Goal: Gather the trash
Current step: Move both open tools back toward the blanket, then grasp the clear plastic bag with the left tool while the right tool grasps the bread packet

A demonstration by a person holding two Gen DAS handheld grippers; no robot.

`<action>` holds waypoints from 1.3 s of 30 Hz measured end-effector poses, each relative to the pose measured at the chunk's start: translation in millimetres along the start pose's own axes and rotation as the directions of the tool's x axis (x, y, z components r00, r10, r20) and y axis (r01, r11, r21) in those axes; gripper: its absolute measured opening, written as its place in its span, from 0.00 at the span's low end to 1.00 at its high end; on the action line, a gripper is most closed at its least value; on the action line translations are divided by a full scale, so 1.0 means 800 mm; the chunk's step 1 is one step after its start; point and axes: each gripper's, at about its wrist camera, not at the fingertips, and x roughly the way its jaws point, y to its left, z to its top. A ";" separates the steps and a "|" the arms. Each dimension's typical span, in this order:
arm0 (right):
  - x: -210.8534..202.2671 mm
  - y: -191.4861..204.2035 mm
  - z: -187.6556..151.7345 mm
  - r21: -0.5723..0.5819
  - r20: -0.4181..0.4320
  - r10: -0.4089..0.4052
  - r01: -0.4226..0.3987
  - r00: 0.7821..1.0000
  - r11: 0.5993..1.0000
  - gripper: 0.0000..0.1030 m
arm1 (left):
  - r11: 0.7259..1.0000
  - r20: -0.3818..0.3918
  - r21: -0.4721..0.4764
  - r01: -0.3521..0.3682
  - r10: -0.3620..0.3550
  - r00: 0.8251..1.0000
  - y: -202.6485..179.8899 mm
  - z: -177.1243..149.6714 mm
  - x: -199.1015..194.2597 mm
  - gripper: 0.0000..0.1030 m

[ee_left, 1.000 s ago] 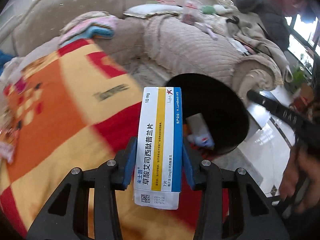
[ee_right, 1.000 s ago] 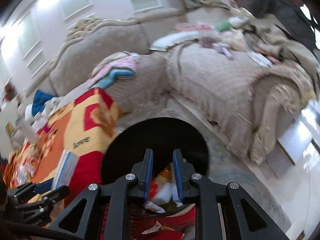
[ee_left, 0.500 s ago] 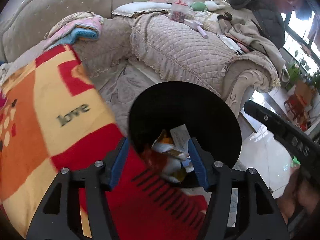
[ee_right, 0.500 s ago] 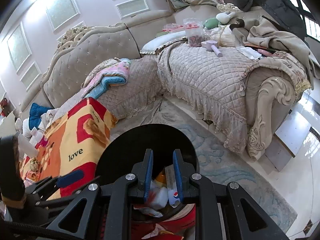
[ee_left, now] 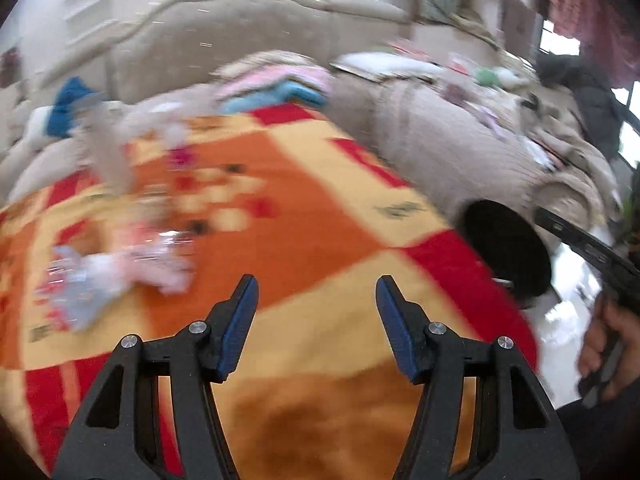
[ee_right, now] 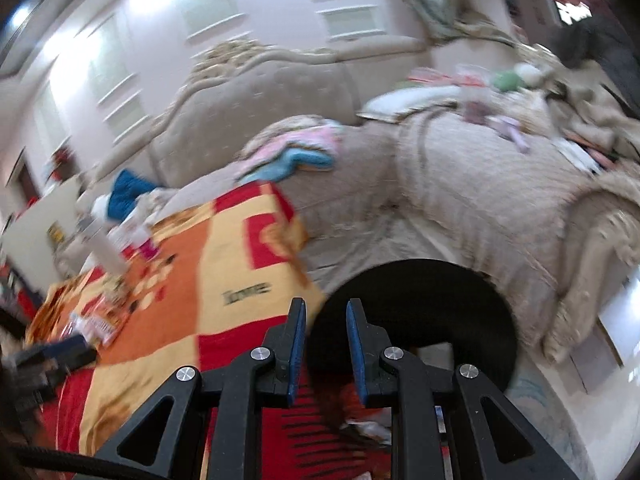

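The left gripper (ee_left: 316, 300) has its fingers well apart with nothing between them, over the orange, yellow and red blanket (ee_left: 304, 216). The right gripper (ee_right: 326, 320) shows only a narrow gap that is opening, and it holds nothing; the black bin's rim (ee_right: 460, 280) sits just beyond its tips.

The next piece of trash looks to be the crinkled clear-and-pink wrappers (ee_left: 116, 268) at the left of the left wrist frame, lying on the blanket; blur hides how many there are. They should be light, thin and crushable, likely slippery film that slides on the soft cloth, so pinching a bunched fold in the middle seems safer than an edge.

The black bin (ee_left: 508, 252) stands at the right edge of that frame, beside the blanket. In the right wrist view, reddish packaging and pale scraps (ee_right: 360, 420) show low in it.
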 end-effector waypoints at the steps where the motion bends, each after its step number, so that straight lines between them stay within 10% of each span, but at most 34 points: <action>1: 0.001 0.011 -0.001 -0.026 0.001 0.013 -0.013 1.000 1.000 0.32 | 1.000 0.006 -0.017 -0.021 0.021 1.000 0.019 -0.005 -0.005 0.58; 10: 0.038 0.091 -0.021 -0.217 -0.057 0.058 -0.069 0.997 0.974 0.42 | 0.889 -0.007 -0.412 -0.199 0.215 0.977 0.243 -0.095 -0.028 0.59; 22: 0.054 0.131 -0.030 -0.258 -0.075 0.100 -0.116 0.992 0.959 0.42 | 0.856 0.001 -0.503 -0.122 0.142 0.990 0.281 -0.074 0.031 0.55; 24: 0.054 0.142 -0.031 -0.264 -0.072 0.133 -0.148 0.988 0.953 0.42 | 0.859 0.018 -0.505 -0.082 0.105 0.994 0.283 -0.071 0.034 0.05; 29: 0.061 0.179 -0.032 -0.242 -0.096 0.279 -0.294 0.955 0.925 0.42 | 0.892 0.061 -0.439 -0.110 0.152 0.986 0.269 -0.086 0.012 0.04; 39: 0.126 0.300 -0.052 -0.198 -0.225 0.437 -0.480 0.871 0.855 0.48 | 0.853 0.061 -0.513 -0.098 0.150 0.987 0.285 -0.126 0.001 0.04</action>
